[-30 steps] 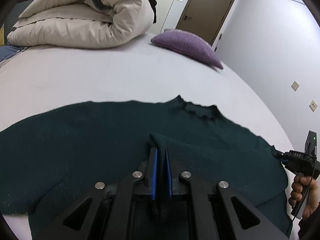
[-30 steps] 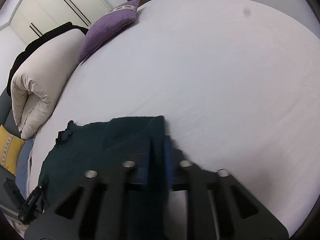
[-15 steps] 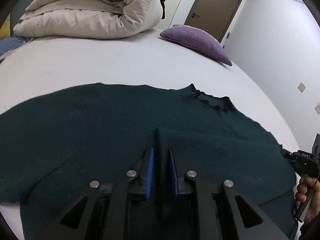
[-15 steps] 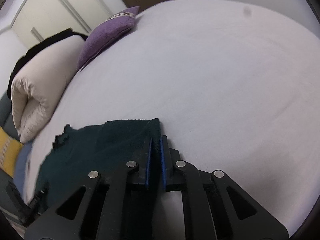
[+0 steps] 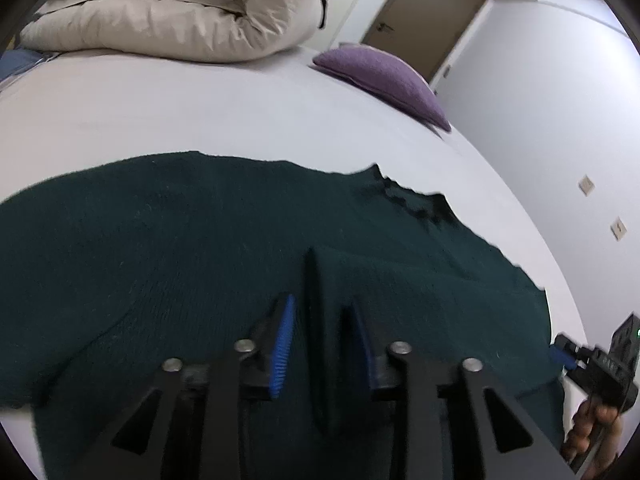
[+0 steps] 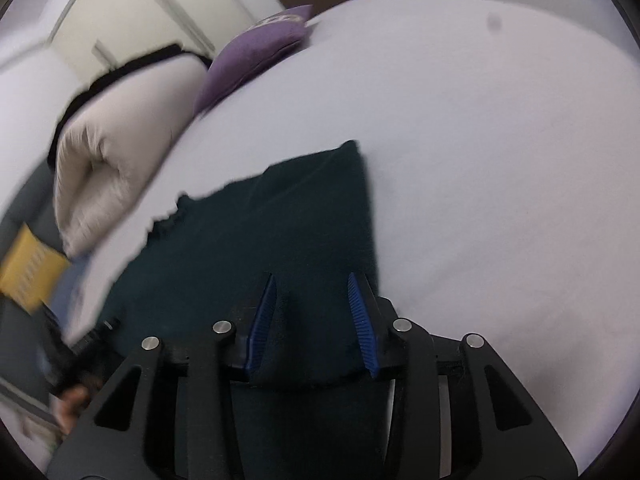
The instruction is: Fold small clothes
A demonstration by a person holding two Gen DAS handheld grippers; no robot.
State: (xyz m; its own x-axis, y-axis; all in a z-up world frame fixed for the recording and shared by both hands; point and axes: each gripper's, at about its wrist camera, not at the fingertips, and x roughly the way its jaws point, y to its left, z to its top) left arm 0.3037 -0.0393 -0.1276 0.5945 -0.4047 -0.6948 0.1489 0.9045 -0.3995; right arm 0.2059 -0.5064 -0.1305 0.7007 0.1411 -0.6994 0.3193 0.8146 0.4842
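Note:
A dark green knit sweater point(image 5: 200, 248) lies spread on the white bed point(image 5: 200, 112), with its collar point(image 5: 404, 196) at the far edge. A pinched ridge of its fabric stands between the blue pads point(image 5: 282, 344) of my left gripper point(image 5: 322, 340). The jaws are opening and the pads are clear of the ridge. In the right wrist view, the folded sweater point(image 6: 304, 216) runs under my right gripper point(image 6: 312, 316). Its jaws are opening too, with slack fabric between the pads point(image 6: 362, 320). The right gripper point(image 5: 600, 364) and the hand point(image 5: 592, 428) holding it show at the sweater's right edge.
A rolled beige duvet point(image 5: 180, 12) lies along the far side of the bed, with a purple pillow point(image 5: 384, 76) to its right. A brown door point(image 5: 432, 16) stands behind them. A yellow cushion point(image 6: 28, 272) sits at the left. White sheet point(image 6: 500, 160) stretches to the right of the sweater.
Both grippers were shut on folds of the sweater and now stand parted, with the fabric let go. The right wrist view has shifted and more of the sweater lies ahead of it.

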